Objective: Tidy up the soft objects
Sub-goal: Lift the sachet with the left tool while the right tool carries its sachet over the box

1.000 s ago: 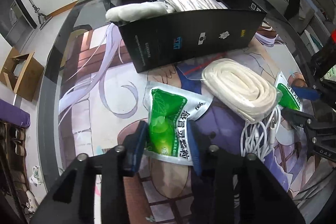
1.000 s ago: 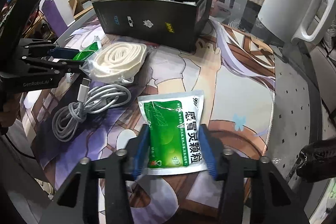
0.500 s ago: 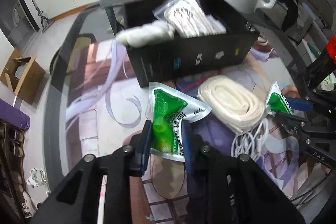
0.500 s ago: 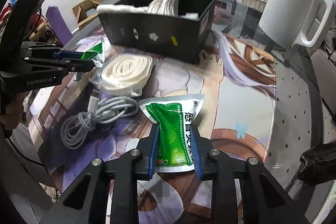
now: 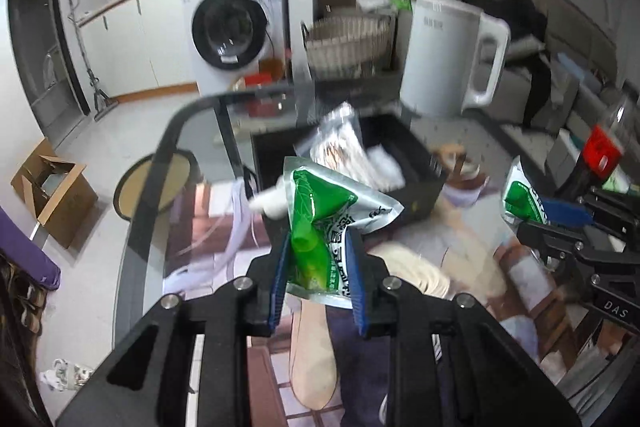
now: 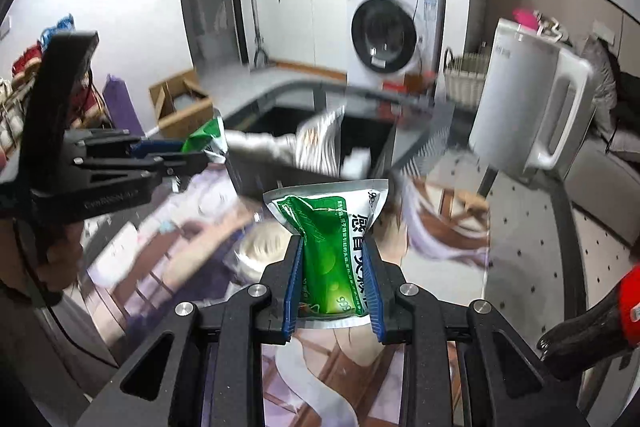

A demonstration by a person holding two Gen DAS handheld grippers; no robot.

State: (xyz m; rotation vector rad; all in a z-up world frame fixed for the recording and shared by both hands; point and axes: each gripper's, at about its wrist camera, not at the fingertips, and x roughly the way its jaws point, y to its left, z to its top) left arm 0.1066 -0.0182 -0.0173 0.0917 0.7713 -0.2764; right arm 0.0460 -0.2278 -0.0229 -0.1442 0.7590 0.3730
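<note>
we see two green-and-silver foil sachets, one in each gripper, both lifted clear of the printed mat (image 6: pixel 448 227) that covers the table. the left gripper (image 5: pixel 318 281) has its blue pads clamped hard on the lower half of its sachet (image 5: pixel 324 223), so the foil is pinched into a fold there and flares out above into a crumpled, pointed silver top with a bright green panel and dark printed characters down one side. the right gripper (image 6: pixel 334 287) is likewise closed on the other sachet (image 6: pixel 332 227), whose body is squeezed narrow between the pads and spreads wide at the top seam; it shows a green leaf-patterned panel, a white strip with large green characters, and a silver border. both packets look soft and partly filled, bending where they are gripped. beyond them, toward the far edge of the table, stands an open black box (image 5: pixel 416 163) with a clear bag of pale cord (image 5: pixel 344 143) sticking up out of it and something white at its near rim. a blurred cream coil (image 5: pixel 416 263) lies on the mat between the box and the grippers. a white kettle (image 5: pixel 444 55) stands at the far right corner.
</note>
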